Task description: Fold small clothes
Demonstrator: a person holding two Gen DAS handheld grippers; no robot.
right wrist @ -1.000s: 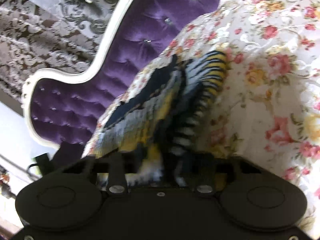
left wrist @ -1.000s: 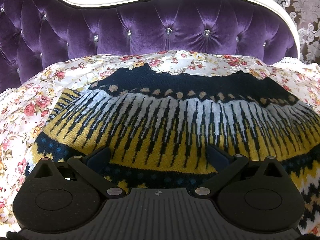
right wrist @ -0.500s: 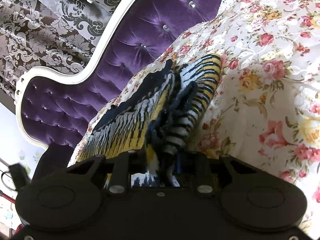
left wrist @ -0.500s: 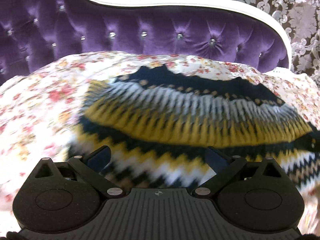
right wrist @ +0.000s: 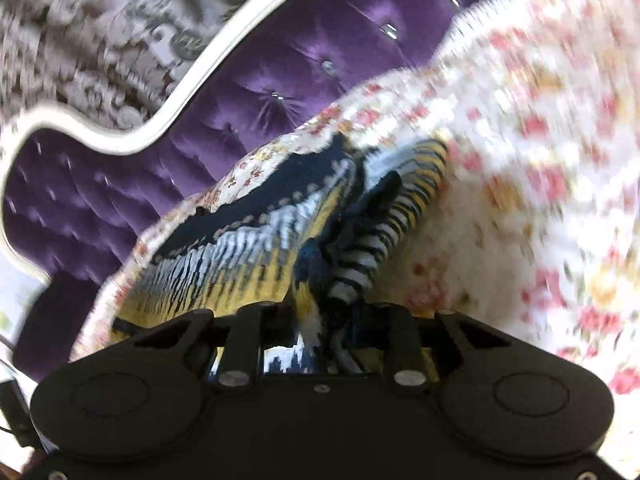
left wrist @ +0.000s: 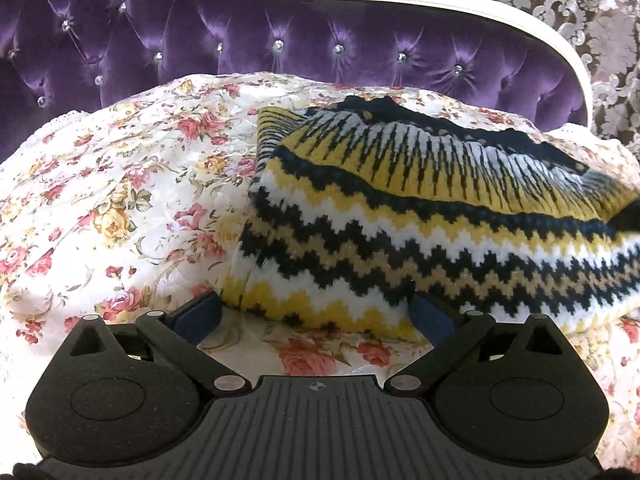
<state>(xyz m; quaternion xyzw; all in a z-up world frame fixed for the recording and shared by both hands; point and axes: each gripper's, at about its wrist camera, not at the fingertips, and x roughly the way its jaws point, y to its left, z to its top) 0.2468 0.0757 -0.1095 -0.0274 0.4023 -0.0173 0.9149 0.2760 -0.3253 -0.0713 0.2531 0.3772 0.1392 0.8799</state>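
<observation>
A knitted sweater (left wrist: 420, 216) with navy, white, yellow and tan zigzag bands lies on a floral bedspread (left wrist: 132, 184), right of centre in the left wrist view. My left gripper (left wrist: 316, 312) is open and empty, at the sweater's near left edge, with its fingers spread apart. In the blurred right wrist view, my right gripper (right wrist: 332, 320) is shut on a bunched fold of the sweater (right wrist: 248, 256) and holds it raised off the bedspread (right wrist: 520, 168).
A purple tufted headboard (left wrist: 280, 44) with a white curved frame stands behind the bed. Patterned damask wallpaper (left wrist: 580, 12) is beyond it. The bedspread lies bare to the left of the sweater.
My left gripper has backed off and moved left, so the sweater's near edge and more bare bedspread show. My right gripper keeps its hold on the sweater and is moving fast.
</observation>
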